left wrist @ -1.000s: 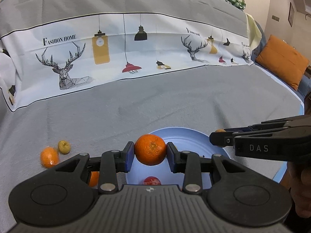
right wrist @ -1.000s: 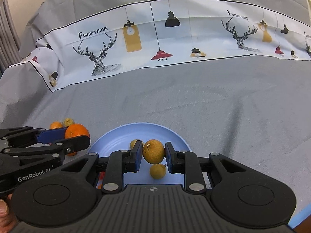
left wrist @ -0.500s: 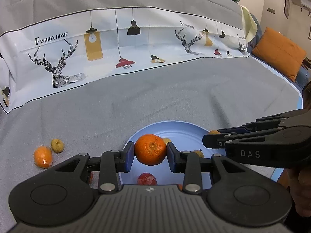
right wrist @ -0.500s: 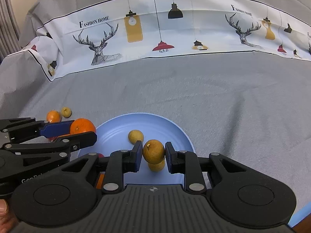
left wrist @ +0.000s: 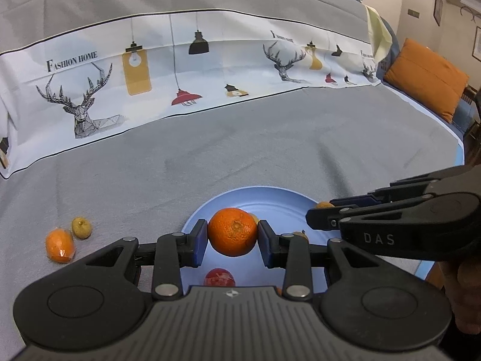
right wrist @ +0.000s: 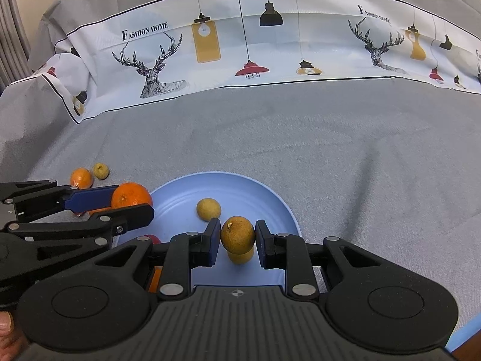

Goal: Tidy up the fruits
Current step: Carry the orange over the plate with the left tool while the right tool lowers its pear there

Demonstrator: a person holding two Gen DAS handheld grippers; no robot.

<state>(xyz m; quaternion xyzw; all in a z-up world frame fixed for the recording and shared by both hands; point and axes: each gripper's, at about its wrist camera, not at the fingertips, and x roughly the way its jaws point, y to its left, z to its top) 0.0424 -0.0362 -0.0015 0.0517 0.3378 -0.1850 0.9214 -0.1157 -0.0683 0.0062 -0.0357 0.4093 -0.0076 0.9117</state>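
A grey cloth (left wrist: 270,150) is spread under a blue plate (right wrist: 258,192). An orange (left wrist: 233,231) is clamped by the left gripper (left wrist: 233,240), a longan (right wrist: 237,234) by the right gripper (right wrist: 237,242); two fruits (left wrist: 67,236) are left on the cloth.

Black plastic grippers with blue-padded fingers (left wrist: 199,242), silver screws (left wrist: 167,289), "DAS" lettering (left wrist: 378,238).

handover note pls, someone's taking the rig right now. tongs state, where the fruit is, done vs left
Left tongs: shut on the orange, held over the near-left part of the blue plate.
Right tongs: shut on a yellow-brown fruit, held over the plate's near part.
On the plate: two small yellow fruits and a red fruit.
Still on the grey cloth, left of the plate: a small orange and a small yellow-green fruit, side by side.
Done: three fruits plated. Left: release both held fruits onto the plate, then fetch the two on the cloth.
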